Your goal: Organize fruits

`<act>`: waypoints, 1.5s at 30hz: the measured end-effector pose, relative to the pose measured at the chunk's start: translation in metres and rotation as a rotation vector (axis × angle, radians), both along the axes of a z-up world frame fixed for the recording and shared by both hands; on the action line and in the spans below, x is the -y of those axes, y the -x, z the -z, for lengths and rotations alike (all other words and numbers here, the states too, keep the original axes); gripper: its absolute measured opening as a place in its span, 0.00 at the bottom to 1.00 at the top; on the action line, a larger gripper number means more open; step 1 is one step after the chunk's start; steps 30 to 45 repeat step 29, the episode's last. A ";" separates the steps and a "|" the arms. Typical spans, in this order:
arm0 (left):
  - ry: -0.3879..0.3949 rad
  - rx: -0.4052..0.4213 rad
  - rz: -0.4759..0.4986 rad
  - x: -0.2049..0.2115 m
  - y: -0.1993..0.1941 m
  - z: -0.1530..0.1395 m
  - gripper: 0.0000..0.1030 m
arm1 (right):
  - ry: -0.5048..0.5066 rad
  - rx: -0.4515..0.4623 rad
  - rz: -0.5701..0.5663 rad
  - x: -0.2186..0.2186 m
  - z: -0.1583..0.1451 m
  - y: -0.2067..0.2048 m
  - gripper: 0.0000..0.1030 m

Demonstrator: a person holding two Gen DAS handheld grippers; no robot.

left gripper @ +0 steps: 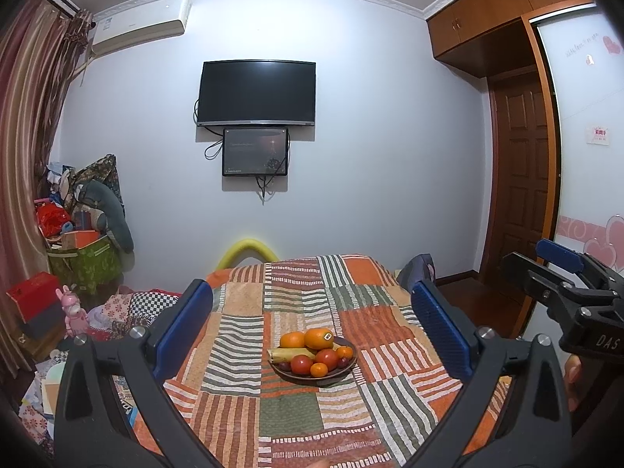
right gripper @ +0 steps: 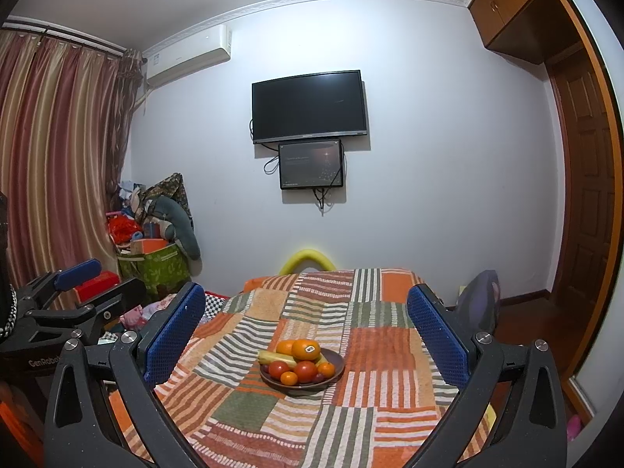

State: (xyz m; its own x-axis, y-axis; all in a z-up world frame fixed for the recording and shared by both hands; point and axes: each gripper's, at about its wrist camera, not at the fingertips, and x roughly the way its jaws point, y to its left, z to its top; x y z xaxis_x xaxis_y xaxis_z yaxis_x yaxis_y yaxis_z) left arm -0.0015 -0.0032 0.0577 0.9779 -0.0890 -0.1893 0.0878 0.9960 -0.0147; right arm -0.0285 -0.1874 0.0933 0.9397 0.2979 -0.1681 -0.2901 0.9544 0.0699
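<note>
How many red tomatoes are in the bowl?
2. One round red tomato sits front-left in the dark brown bowl, the other just right of it at the middle. More could hide under the piled fruit.

Both wrist views look forward along their own blue-padded fingers, from above the near end of a patchwork blanket [left gripper: 296, 312], toward the far wall with its television [left gripper: 256, 93]. The fruit plate [left gripper: 296, 375] sits lower centre in both, moderately near. The left view catches the right gripper [left gripper: 565, 273] at its right edge; the right view catches the left gripper [right gripper: 78, 292] at its left edge.
</note>
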 end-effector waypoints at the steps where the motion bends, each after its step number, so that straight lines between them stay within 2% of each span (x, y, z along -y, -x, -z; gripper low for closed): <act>1: -0.002 -0.001 0.008 0.000 0.000 0.000 1.00 | 0.000 -0.001 -0.001 0.000 0.000 0.000 1.00; 9: -0.005 -0.005 0.031 0.001 -0.002 0.001 1.00 | 0.000 -0.014 -0.004 0.000 0.001 -0.003 1.00; 45: 0.021 -0.023 0.019 -0.005 -0.007 0.002 1.00 | 0.015 -0.021 -0.003 -0.003 0.003 -0.005 1.00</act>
